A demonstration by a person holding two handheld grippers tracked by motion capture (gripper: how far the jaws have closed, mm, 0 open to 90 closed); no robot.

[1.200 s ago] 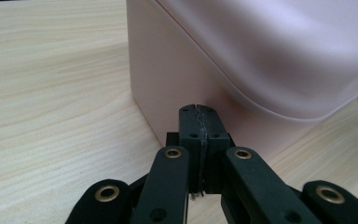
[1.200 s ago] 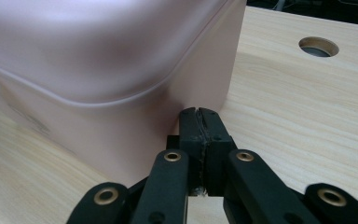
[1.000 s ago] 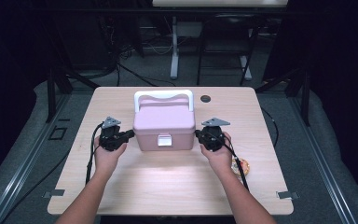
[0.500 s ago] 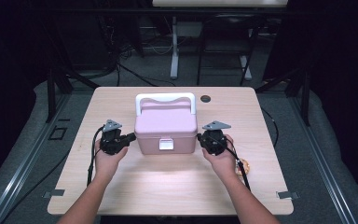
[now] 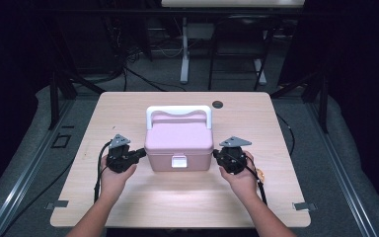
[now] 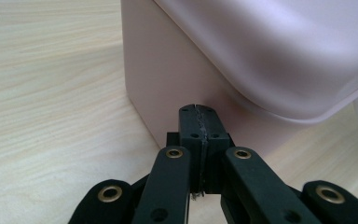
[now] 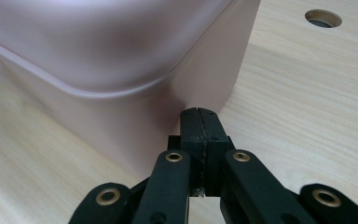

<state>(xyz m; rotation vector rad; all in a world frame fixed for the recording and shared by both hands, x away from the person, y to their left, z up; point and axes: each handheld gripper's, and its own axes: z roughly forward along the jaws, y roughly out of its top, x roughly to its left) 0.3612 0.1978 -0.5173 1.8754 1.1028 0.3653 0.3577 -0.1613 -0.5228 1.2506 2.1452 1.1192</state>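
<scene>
A pink lidded box (image 5: 177, 143) with a white handle (image 5: 178, 110) and a white front latch (image 5: 178, 161) stands in the middle of the wooden table (image 5: 177, 207). My left gripper (image 5: 140, 154) is shut with nothing in it, its tips at the box's left wall near the front corner. In the left gripper view the closed gripper (image 6: 199, 112) points at the pink box's wall (image 6: 177, 70) just under the lid's rim. My right gripper (image 5: 216, 155) is also shut and bare against the right wall. In the right gripper view the gripper (image 7: 199, 114) meets the box (image 7: 121, 70) low on its side.
A round cable hole (image 5: 217, 104) (image 7: 323, 18) lies in the tabletop behind the box, to the right. Bare wood stretches in front of the box to the near edge. Dark frames, cables and a white stand are on the floor beyond the table.
The box and both grippers have shifted a little toward the near edge of the table, the grippers staying at its two sides. Both stay shut.
</scene>
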